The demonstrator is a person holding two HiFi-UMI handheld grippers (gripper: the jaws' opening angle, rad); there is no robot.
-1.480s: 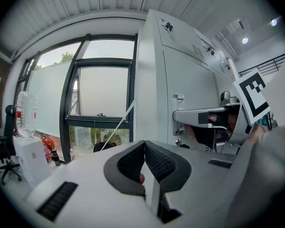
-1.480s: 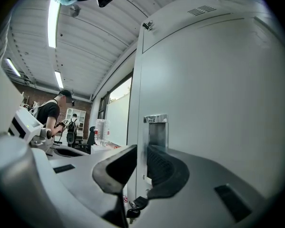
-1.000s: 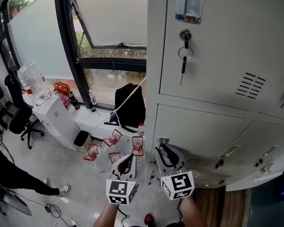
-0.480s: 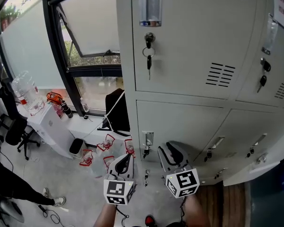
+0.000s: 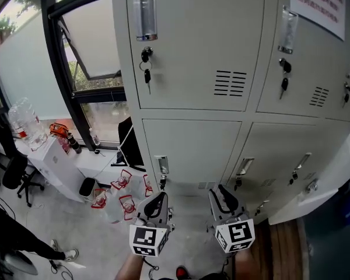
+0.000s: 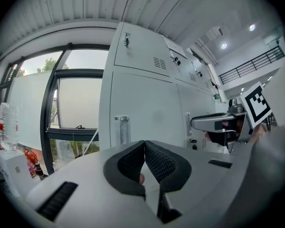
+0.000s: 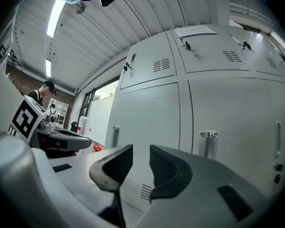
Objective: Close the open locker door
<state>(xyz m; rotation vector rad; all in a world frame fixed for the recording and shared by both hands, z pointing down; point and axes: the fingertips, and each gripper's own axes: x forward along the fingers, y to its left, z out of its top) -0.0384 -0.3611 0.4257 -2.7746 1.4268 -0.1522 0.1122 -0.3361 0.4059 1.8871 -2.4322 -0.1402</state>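
A bank of grey lockers [image 5: 192, 69] fills the head view. At the lower right one locker door [image 5: 332, 182] stands swung out from the row. Both grippers are held low in front of the bottom lockers, well left of that door and touching nothing. My left gripper [image 5: 161, 196] has its dark pads closed together [image 6: 145, 144] with nothing held. My right gripper [image 5: 220, 190] shows a clear gap between its pads [image 7: 141, 151], and nothing is in it. Closed lower doors with vertical handles [image 7: 208, 144] lie ahead of it.
Keys [image 5: 146, 69] hang in the upper locker locks. To the left are a black-framed window [image 5: 58, 69], a white table with water bottles [image 5: 23, 118], a black office chair [image 5: 14, 171], a dark bag [image 5: 128, 142] and red-and-white packets [image 5: 122, 191] on the floor.
The head view has swung to the right, so the lockers have slid left and more of the row and the swung-out door shows. Both grippers stay low in front of me.
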